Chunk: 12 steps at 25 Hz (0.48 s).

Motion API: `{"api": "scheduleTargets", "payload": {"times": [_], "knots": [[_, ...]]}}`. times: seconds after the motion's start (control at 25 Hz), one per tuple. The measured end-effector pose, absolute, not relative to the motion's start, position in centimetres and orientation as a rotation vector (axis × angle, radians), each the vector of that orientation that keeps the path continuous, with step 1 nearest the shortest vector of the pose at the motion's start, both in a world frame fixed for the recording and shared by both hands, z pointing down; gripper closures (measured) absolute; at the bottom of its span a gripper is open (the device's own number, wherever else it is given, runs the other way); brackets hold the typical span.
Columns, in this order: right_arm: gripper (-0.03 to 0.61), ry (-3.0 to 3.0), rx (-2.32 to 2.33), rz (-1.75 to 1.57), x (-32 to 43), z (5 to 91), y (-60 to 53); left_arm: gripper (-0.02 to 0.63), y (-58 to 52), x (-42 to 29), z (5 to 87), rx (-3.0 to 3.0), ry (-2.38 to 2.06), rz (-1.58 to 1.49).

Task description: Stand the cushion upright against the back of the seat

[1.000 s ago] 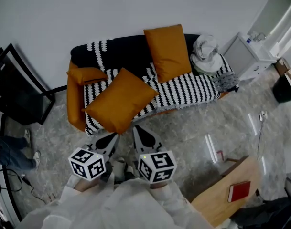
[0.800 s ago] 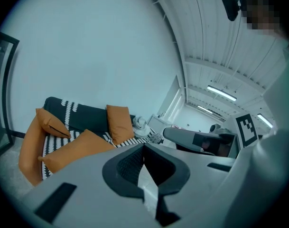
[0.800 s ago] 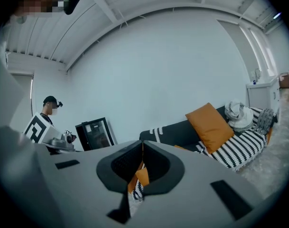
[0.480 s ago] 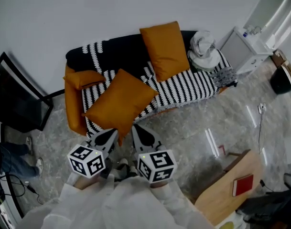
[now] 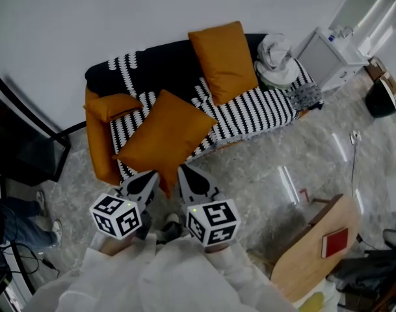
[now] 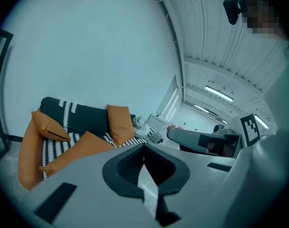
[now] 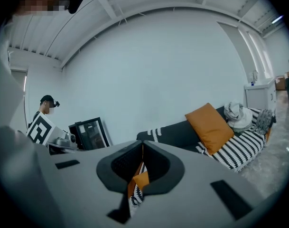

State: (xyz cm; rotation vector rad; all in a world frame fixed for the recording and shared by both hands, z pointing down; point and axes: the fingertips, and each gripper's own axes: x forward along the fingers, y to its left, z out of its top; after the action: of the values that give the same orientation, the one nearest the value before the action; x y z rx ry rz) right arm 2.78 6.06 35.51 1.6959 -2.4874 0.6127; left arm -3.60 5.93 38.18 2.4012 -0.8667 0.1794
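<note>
Head view: cushion [image 5: 164,135] overhangs sofa's [image 5: 99,149] front edge above marbled floor [image 5: 263,168].

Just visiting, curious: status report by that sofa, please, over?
Left gripper and right gripper shut, empty. Big orange cushion lies on the sofa seat, not yet upright. Nothing between grippers and cushion.

- Cushion [image 5: 164,138]: plain burnt orange.
- Second cushion [image 5: 225,60]: the same orange.
- Throw [image 5: 253,112]: black-and-white stripes.
- Backrest [image 5: 165,67]: black, banded with white zigzags.
- Sofa arm [image 5: 95,142]: orange.
- Floor [image 5: 263,168]: grey, marbled.
- Book [image 5: 335,242]: red.
</note>
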Motion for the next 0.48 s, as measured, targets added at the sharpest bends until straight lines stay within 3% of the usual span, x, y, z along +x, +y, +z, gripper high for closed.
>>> {"api": "scheduleTargets", "payload": {"times": [0.48], "knots": [[0.566,-2.442,1.661,0.695,3.5,37.6,5.4,0.606,4.8,-2.9,40.0,2.347,-0.863,0.178]]}}
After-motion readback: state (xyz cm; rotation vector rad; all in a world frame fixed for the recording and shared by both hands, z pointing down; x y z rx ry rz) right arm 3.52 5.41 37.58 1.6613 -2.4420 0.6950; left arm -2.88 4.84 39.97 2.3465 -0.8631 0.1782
